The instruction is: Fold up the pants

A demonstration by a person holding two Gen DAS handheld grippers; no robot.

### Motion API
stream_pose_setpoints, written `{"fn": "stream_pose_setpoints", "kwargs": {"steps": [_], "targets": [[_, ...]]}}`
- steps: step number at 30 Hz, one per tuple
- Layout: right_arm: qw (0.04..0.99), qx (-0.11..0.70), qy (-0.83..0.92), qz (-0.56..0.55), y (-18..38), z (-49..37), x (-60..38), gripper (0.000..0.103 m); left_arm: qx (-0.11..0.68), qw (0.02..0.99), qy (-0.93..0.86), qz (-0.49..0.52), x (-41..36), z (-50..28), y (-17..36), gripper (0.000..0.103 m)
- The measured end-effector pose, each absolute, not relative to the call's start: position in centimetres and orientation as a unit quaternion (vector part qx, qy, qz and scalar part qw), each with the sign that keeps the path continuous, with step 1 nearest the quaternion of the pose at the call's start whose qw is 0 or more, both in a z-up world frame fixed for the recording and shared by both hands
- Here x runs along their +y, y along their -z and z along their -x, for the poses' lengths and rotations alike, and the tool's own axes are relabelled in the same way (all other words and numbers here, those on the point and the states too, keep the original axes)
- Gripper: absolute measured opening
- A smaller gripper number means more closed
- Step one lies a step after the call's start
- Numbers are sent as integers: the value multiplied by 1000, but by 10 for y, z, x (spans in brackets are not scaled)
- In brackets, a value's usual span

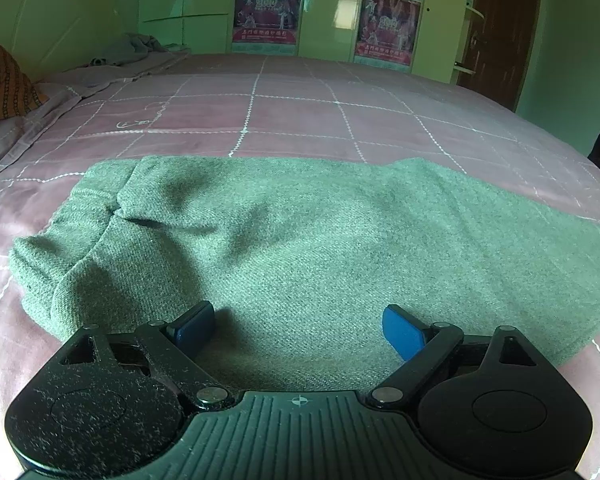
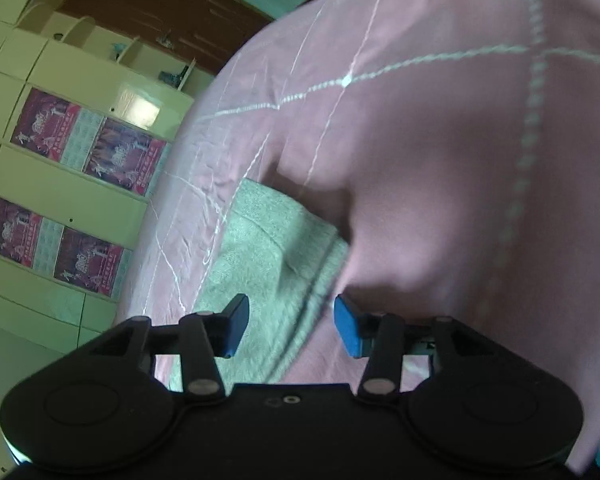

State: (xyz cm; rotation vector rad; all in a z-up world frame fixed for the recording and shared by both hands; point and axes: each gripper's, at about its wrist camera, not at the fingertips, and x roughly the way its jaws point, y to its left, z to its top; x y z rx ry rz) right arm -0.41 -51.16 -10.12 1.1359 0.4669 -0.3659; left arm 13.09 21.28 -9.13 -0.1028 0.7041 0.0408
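We see the green pants (image 1: 284,240) lying folded on the bed (image 1: 300,120), spread across its near part over a pink bedspread crossed by white stitched lines. In the left wrist view the cloth runs from a bunched, rolled edge at the left to a flatter corner at the far right, with soft creases near its left half. Our left hand-held gripper (image 1: 300,330) hovers just above the near edge of the pants, its two blue pads (image 1: 404,332) spread wide apart with nothing between them. In the right wrist view the camera is rolled sideways and the picture is blurred; our right hand-held gripper (image 2: 290,326) also has its pads apart, and a seamed edge of the pants (image 2: 268,248) runs through the gap between them, though we cannot tell whether either pad touches the cloth. Beyond the bed stand pale green cupboards (image 1: 332,16) carrying red posters (image 1: 266,8), a dark wooden door (image 1: 500,28) at the far right, a grey heap of cloth (image 1: 136,50) at the far left, and an orange patterned pillow (image 1: 0,80) at the left edge.
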Motion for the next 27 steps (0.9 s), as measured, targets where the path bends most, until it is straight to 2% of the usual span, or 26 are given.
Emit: {"fn": "stream_pose_setpoints", "kwargs": {"steps": [1,2,4,6,7,10,12,15,19,27], "targets": [[805,236,172,-516,99,-5,-512,12,345,937,-23,51,213,-131,92,90],[813,262,164,-493,94,-14,-508,9,345,937,-24,51,214,-130,92,90],[848,266,151,-432,72,-20,-497,8,345,937,-27,53,214,-130,92,90],[862,228,144,-429,56,-7,-496,7,347,936,-26,48,213,-131,93,90],[865,214,142,-432,57,-1,-499,6,348,936,-27,44,212,-132,93,90],[828,271,185,-456,96,-4,-507,6,349,936,-28,41,212,-132,92,90],[817,254,187,-483,96,-2,-507,9,348,936,-30,37,212,-132,91,90],[826,255,191,-464,93,-1,-499,8,348,937,-31,27,210,-132,89,90],[811,240,177,-504,102,5,-512,8,342,939,-35,12,209,-127,83,90],[823,254,187,-472,95,-4,-507,8,321,943,-72,47,238,-111,59,90]]}}
